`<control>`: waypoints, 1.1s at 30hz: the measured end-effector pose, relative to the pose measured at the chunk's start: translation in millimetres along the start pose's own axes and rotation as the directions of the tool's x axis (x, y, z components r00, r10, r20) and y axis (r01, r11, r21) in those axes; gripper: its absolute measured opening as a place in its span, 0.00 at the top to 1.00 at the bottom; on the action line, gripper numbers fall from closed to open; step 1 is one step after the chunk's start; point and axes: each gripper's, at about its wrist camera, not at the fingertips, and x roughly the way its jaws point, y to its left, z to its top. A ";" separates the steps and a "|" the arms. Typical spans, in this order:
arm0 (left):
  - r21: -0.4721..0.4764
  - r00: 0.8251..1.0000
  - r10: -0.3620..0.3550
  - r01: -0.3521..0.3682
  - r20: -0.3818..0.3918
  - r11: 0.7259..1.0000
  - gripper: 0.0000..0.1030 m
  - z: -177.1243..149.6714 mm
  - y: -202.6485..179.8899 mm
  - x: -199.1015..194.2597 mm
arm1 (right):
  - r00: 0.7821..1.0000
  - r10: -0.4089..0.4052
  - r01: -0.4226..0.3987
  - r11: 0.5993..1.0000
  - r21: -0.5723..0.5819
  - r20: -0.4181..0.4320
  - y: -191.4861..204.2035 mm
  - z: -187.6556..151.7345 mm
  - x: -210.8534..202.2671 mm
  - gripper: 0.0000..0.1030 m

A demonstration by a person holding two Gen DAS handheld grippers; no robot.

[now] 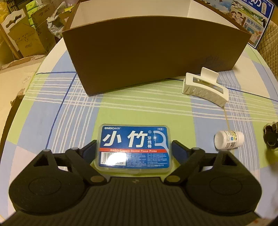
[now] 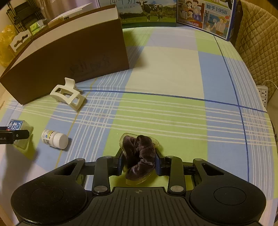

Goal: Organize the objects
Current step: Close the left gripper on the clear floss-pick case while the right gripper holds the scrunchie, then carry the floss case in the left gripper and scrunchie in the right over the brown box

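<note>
left claw (image 1: 133, 149) grips floss box (image 1: 133, 147) wide; right claw (image 2: 139, 162) squeezes bagged scrunchie (image 2: 140, 156).

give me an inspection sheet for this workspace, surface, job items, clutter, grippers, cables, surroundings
Surface: checked cloth on a table.
Job's things: brown box, open top; floss case; white clip by the box; pill bottle lying on its side; dark scrunchie.
Clutter: nothing seen.
Grippers: left gripper straddles the floss case, contact unclear; right gripper shut on the scrunchie.
Cables: power strip at the right edge.
Surroundings: milk cartons behind; cardboard boxes beside the table.
</note>
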 end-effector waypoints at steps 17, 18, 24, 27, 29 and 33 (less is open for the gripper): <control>0.005 0.999 0.018 -0.018 0.038 1.000 0.19 3.0 8.5 -14.5 | 1.000 0.026 -0.026 1.000 0.014 0.002 -3.3 2.0 -2.8 0.78; 0.003 0.999 0.018 -0.018 0.040 1.000 0.19 3.6 9.2 -16.8 | 1.000 0.029 -0.029 0.999 0.015 0.004 -3.5 2.6 -3.8 0.78; -0.002 0.998 0.011 -0.011 0.066 1.000 0.19 9.3 8.1 -32.3 | 0.997 0.065 -0.065 0.998 0.015 0.042 -0.8 12.7 -17.3 0.80; -0.001 0.996 0.004 -0.004 0.090 1.000 0.19 15.3 7.1 -42.6 | 0.994 0.087 -0.088 0.996 0.010 0.064 3.4 20.0 -25.1 0.80; 0.004 0.994 0.000 -0.001 0.107 1.000 0.19 19.9 5.8 -50.3 | 0.991 0.107 -0.108 0.994 0.006 0.080 7.2 26.3 -30.5 0.80; 0.005 0.990 -0.005 0.005 0.139 1.000 0.19 31.0 3.8 -63.2 | 0.983 0.143 -0.142 0.990 -0.019 0.112 17.7 40.8 -39.6 0.80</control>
